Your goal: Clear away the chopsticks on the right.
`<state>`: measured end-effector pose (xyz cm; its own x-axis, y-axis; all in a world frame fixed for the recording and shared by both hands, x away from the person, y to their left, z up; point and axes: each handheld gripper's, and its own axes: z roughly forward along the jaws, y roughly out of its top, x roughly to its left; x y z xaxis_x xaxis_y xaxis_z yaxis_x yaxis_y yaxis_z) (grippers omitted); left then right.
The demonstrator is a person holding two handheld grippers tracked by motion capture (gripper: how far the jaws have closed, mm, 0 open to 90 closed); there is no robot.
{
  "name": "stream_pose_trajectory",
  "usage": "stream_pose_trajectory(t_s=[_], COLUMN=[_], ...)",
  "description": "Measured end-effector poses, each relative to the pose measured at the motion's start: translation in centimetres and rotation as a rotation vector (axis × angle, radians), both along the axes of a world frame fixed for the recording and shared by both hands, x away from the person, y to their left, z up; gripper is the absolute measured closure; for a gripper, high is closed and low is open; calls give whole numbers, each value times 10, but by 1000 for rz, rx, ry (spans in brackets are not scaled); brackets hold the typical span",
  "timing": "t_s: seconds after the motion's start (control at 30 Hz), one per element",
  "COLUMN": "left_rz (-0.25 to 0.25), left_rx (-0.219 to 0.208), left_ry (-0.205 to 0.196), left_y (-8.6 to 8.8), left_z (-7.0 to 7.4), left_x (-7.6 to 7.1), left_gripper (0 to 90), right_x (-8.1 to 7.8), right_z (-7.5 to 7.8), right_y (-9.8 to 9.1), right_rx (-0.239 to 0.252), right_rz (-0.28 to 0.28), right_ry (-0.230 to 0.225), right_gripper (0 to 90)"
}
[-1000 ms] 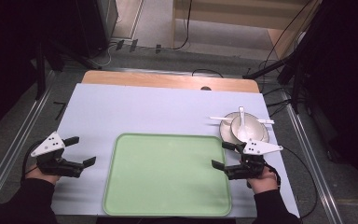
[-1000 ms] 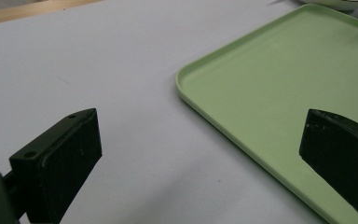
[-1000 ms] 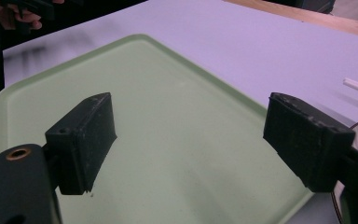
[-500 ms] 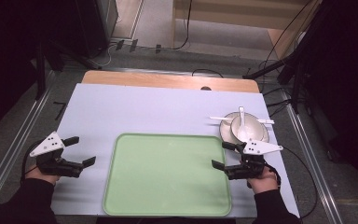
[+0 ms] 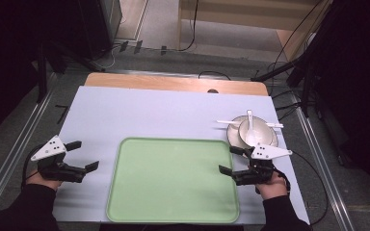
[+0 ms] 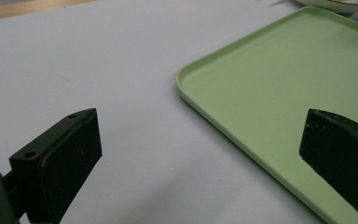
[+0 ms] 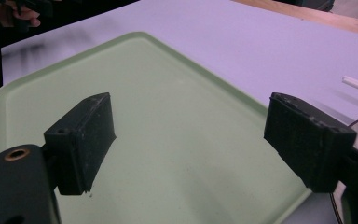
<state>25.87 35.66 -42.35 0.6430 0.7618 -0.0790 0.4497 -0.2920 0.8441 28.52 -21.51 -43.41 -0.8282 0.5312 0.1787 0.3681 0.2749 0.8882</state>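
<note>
Both grippers stay put; left gripper (image 5: pixel 84 155) and right gripper (image 5: pixel 231 160) jaws still wide.

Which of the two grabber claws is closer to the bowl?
The right gripper, by the tray's right edge. The bowl sits just beyond it, while the left gripper is across the tray on the table's other side.

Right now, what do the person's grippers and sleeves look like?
Both the left gripper and right gripper have black bodies with two flat black jaws, a pale grey three-cornered plate with dark dots on top, and a black trailing cable. The sleeves are dark.
</note>
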Motion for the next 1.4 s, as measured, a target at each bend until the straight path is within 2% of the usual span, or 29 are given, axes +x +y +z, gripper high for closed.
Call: stream_pose_trajectory(t_s=[0.23,0.57,0.63,0.7,0.77,0.8,0.83,0.93,1.03,1.2,1.4], left_rz=[17,39,43,46,49,55,66,70,67,61,62], left_rx=[0,-2,10,14,15,20,22,23,22,30,35], left_ry=[5,21,27,29,29,33,42,42,43,46,51], left_y=[1,2,2,2,1,1,1,0,0,-1,-3], left_z=[0,0,0,0,0,0,0,0,0,0,-1], left_x=[0,1,2,2,2,2,3,3,4,5,6], left_gripper=[0,0,0,0,0,0,0,0,0,0,0], right_x=[0,-2,-4,-5,-5,-4,-4,-6,-7,-9,-12], right_z=[1,4,6,7,9,10,13,13,14,15,18], right_y=[1,-1,-6,-9,-11,-13,-17,-22,-28,-36,-48], right_rx=[-1,-36,-36,-31,-46,-70,-118,-152,-174,-182,-192], right_rz=[19,14,5,-11,-12,-17,-18,-18,-21,-28,-81], right_ry=[-1,7,-6,9,26,43,73,95,98,114,127], right_gripper=[151,146,146,146,146,146,146,146,146,146,146])
